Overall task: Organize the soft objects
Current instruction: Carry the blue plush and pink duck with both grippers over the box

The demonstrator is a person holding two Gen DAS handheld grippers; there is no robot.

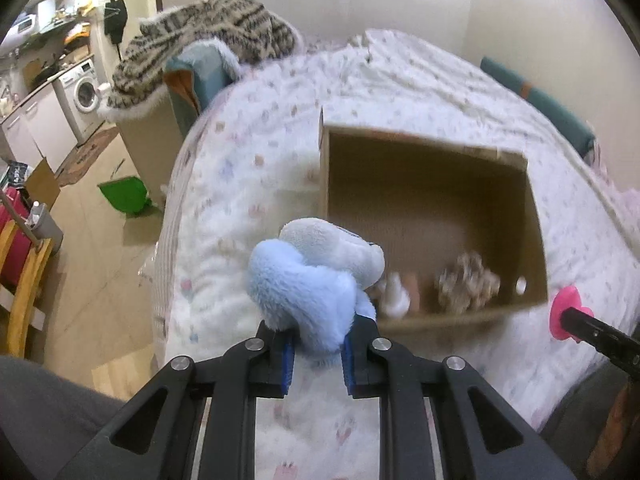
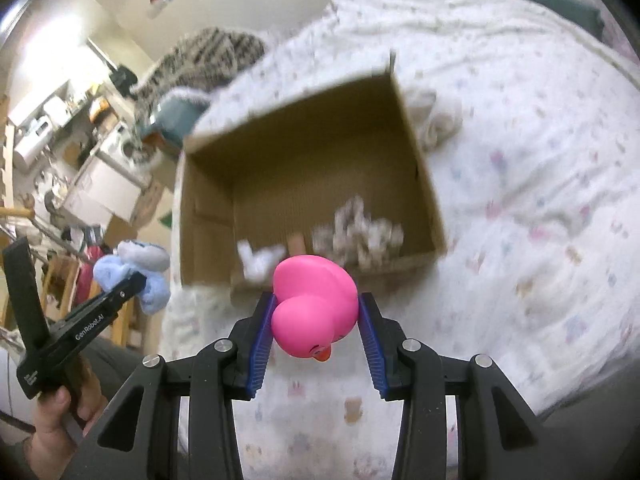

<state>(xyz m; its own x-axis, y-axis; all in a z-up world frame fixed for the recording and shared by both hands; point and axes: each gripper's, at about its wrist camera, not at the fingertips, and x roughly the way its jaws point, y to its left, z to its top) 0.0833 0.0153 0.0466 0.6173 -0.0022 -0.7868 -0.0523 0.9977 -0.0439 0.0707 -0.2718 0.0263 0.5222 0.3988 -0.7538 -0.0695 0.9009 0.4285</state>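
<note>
Left tongs pinch blue plush beside cardboard box.

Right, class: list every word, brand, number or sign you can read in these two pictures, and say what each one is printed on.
"GenRobot.AI": white lettering along the black arm of the left gripper, seen in the right wrist view.
White print on the left gripper's lower handle end: too small to read.
Blue mark on the outer edge of the cardboard box: too blurred to read.
Nothing else legible in either view.

washing machine, green dustpan
</note>
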